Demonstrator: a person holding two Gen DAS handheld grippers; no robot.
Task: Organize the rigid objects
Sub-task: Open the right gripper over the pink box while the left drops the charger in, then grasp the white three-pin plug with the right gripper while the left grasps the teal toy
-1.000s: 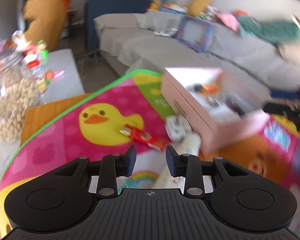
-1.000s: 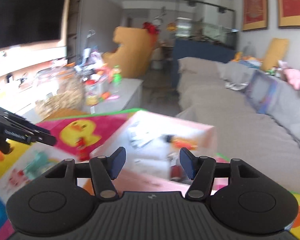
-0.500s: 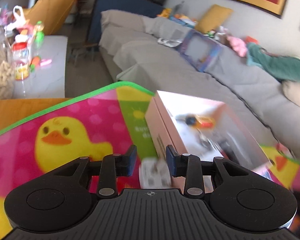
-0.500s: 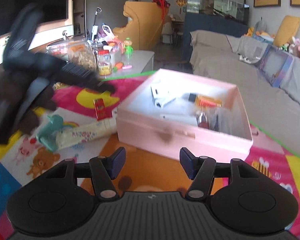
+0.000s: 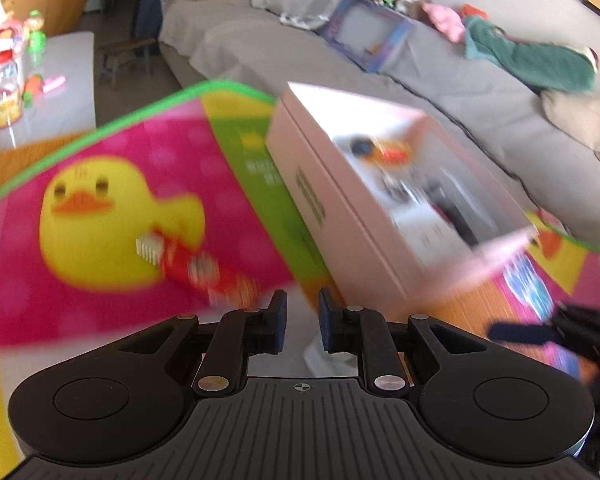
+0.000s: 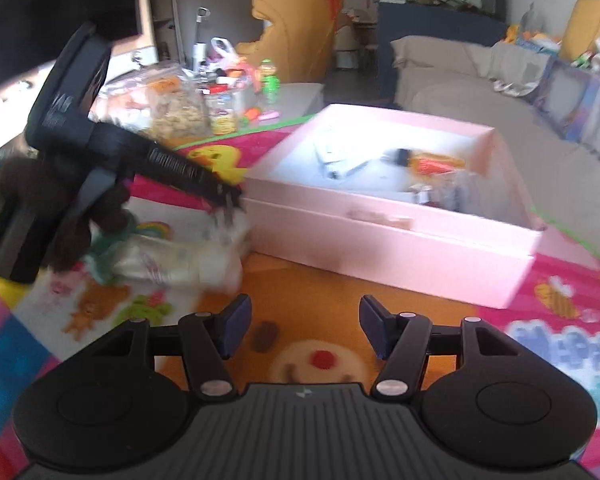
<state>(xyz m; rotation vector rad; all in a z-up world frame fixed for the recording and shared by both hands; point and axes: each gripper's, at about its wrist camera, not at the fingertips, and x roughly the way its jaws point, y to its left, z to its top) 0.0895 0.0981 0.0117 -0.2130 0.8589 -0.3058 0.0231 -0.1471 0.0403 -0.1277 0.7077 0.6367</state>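
Landmark: open box (image 6: 400, 240), sits on play mat (image 6: 560, 344). Several small items inside the box, too blurred to identify. Left of box, just beside its corner: bagged item (image 6: 172, 264) lying on mat. Snack bar (image 5: 204, 268) on mat further left. Behind-left of box: low table (image 6: 300, 92) with jars on it. Behind-right of box: sofa (image 6: 480, 92).

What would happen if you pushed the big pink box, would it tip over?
Probably not. The pink box is low and wide and sits flat on the play mat, so it would more likely slide than tip. Its walls look like thin cardboard, so it is likely light and may flex if squeezed. The small things inside would probably rattle about.
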